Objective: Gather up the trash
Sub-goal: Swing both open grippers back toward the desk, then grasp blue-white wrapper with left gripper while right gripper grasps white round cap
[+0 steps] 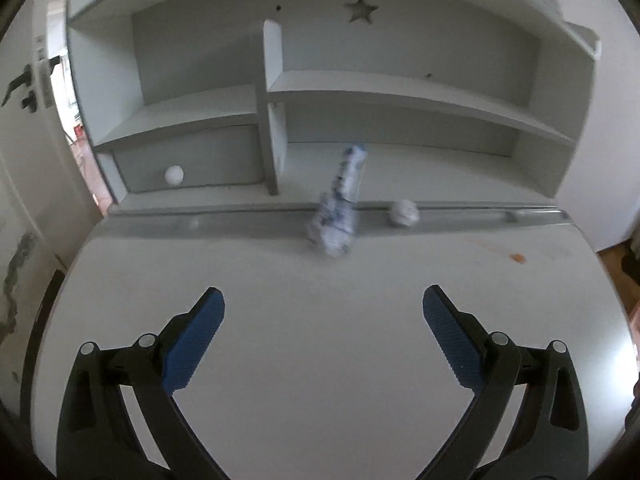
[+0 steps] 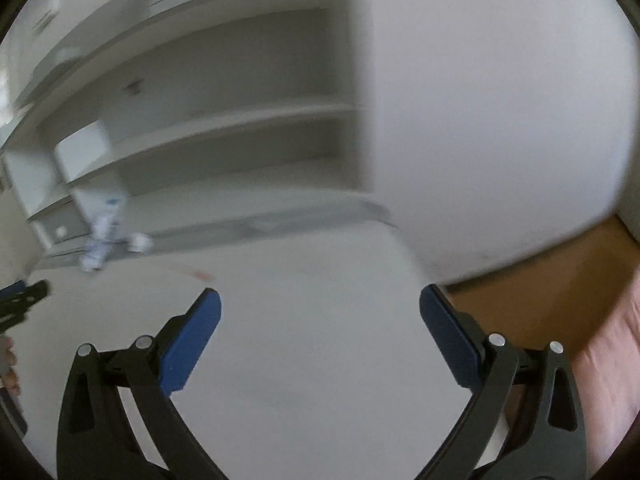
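Note:
A crushed clear plastic bottle (image 1: 340, 200) with a blue-and-white label lies across the groove at the back of the white desk (image 1: 320, 340). A crumpled white paper ball (image 1: 404, 213) sits in the groove just right of it. My left gripper (image 1: 323, 308) is open and empty over the desk, well short of the bottle. My right gripper (image 2: 320, 312) is open and empty near the desk's right side. In the blurred right wrist view the bottle (image 2: 100, 236) and paper ball (image 2: 139, 242) show far left, with the left gripper's tip (image 2: 24, 300) at the left edge.
A pale shelf unit (image 1: 272, 108) stands at the back of the desk, with a drawer and its white knob (image 1: 174, 175) at lower left. An orange smear (image 1: 517, 258) marks the desk at right. A door (image 1: 24, 92) is at left, wooden floor (image 2: 560, 280) at right.

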Tool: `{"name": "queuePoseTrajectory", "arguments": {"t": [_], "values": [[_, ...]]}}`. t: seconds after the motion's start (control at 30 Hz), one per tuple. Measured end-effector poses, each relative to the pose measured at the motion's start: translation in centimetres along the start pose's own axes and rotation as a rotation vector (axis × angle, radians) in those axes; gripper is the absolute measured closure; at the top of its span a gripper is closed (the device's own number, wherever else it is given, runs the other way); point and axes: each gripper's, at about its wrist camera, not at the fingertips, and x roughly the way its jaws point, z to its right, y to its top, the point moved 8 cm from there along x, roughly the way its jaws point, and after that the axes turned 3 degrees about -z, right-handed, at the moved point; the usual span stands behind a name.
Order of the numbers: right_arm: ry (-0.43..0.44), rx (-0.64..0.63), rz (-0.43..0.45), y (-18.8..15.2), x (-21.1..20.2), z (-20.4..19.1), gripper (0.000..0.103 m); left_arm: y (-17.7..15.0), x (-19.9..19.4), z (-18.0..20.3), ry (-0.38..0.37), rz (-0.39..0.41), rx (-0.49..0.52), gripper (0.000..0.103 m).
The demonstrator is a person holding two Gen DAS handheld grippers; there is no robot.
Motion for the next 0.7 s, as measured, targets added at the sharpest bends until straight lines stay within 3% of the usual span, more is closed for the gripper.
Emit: {"name": "queuePoseTrajectory", "arguments": {"t": [0.1,0.23,0.27,0.3,0.33,0.47,0.7], "values": [[0.055,-0.041,-0.015,1.5,1.9,-5.8,0.007,2.1,3.1,-0.1,-0.039,-0.036,0.023,0.007],[0.069,-0.067,-0.06,2.0,5.0,-10.4,0.007,3.8,8.5,0.4,-0.056,-0.097,0.071,0.007],[0.07,-0.069,-0.07,2.2,5.9,-11.2,0.007,4.0,9.9,0.4,-0.063,-0.111,0.082,0.013],[0.057,-0.076,-0.077,2.3,6.7,-12.0,0.007,4.0,10.9,0.4,-0.077,-0.123,0.091,0.026],[0.035,-0.087,-0.085,2.4,7.3,-12.7,0.007,3.8,12.1,0.5,-0.115,-0.15,0.1,0.068],[0.036,-0.11,-0.14,2.6,10.0,-14.7,0.007,4.1,11.8,-0.3,-0.171,-0.144,0.072,0.066],[0.063,-0.149,-0.228,2.9,14.6,-19.7,0.022,4.9,10.0,-2.7,-0.104,-0.085,0.045,0.066]]}}
